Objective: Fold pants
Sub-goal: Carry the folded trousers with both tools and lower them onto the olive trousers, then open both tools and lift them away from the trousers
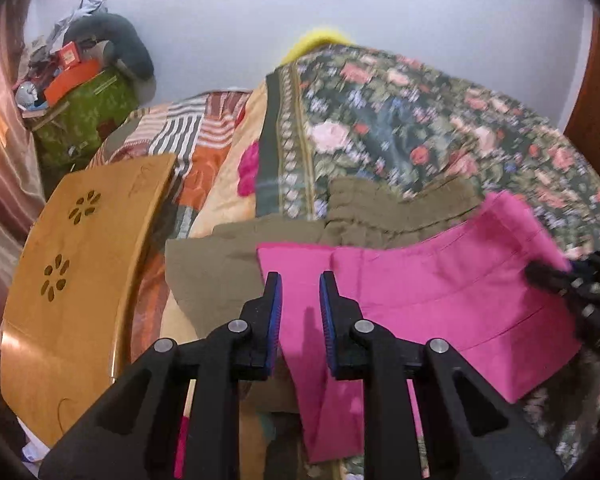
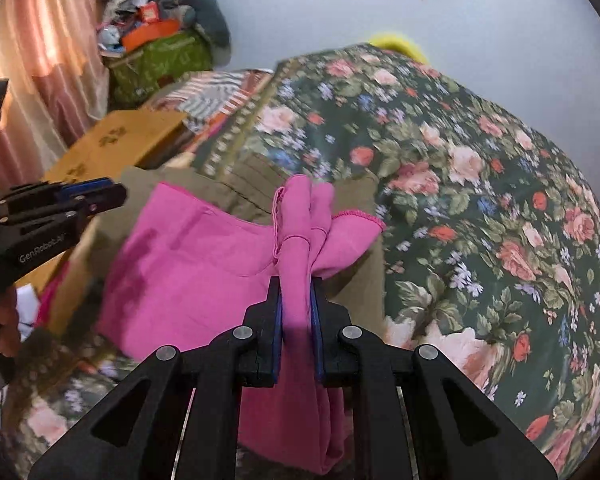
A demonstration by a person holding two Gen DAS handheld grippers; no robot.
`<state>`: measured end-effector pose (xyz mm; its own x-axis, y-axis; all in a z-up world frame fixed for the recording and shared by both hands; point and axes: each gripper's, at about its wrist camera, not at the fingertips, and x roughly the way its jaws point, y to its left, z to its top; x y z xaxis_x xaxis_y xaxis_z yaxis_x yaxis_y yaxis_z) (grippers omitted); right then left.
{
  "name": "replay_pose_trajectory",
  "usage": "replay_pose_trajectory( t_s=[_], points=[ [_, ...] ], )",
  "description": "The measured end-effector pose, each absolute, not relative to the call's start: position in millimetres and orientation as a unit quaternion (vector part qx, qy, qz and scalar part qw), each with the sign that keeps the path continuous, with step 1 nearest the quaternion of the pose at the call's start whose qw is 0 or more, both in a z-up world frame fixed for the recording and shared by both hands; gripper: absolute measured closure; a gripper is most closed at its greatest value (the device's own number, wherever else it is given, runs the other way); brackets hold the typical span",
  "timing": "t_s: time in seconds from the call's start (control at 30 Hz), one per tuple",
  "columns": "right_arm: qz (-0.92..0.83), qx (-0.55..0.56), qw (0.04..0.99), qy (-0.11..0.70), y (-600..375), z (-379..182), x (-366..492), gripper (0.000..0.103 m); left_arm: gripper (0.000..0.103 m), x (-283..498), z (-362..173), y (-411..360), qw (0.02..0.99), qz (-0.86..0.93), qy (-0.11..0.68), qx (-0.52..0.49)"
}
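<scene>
Pink pants hang stretched between two grippers over a floral bedspread, the right gripper pinching a bunched edge and the left gripper narrowly parted around fabric, likely to lay them flat on olive pants.

Home bedroom, lived-in. Work surface is a bed under a dark floral bedspread with roses, a striped patchwork sheet showing beyond it. Pale plain wall behind. Pink-brown curtain at the left side. A wooden lap table with flower-shaped cut-outs lies on the bed edge. In the corner, a green bag piled with household clutter: an orange box, papers, a grey neck pillow. 2 garments lie on the bedspread, olive clothing under pink pants. Something yellow shows behind the bedding.
</scene>
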<state>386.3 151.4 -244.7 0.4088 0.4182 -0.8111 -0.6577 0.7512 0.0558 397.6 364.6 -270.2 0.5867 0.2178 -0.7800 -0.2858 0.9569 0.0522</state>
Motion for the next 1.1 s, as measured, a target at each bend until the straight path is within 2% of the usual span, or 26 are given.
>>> replay_pose_trajectory(
  t_s=[0.27, 0.4, 0.47, 0.67, 0.8, 0.97, 1.1],
  points=[
    [0.295, -0.157, 0.82, 0.465, 136.5, -264.6, 397.4, 0.087, 0.084, 399.7, -299.2, 364.0, 0.867, 0.115, 0.478, -0.084],
    [0.293, -0.161, 0.814, 0.474, 134.6, -258.5, 393.1, 0.077, 0.084, 391.3, -294.2, 360.8, 0.861, 0.104, 0.488, -0.101],
    [0.287, -0.175, 0.815, 0.473, 132.2, -249.7, 385.7, 0.067, 0.083, 384.6, -282.4, 357.3, 0.863, 0.102, 0.484, -0.101],
    [0.295, -0.157, 0.838, 0.432, 109.1, -198.5, 356.7, 0.066, 0.079, 351.5, -221.3, 336.5, 0.887, 0.094, 0.444, -0.084],
    [0.308, -0.127, 0.859, 0.39, 93.2, -149.5, 329.2, 0.066, 0.06, 314.4, -164.5, 311.4, 0.913, 0.089, 0.393, -0.062],
    [0.337, -0.085, 0.881, 0.321, 71.0, -78.6, 280.7, 0.066, 0.056, 257.3, -89.8, 271.1, 0.944, 0.077, 0.319, -0.03],
    [0.358, -0.063, 0.894, 0.262, 54.1, -32.7, 235.2, 0.066, 0.048, 204.5, -39.1, 246.2, 0.964, 0.066, 0.258, -0.026]
  ],
)
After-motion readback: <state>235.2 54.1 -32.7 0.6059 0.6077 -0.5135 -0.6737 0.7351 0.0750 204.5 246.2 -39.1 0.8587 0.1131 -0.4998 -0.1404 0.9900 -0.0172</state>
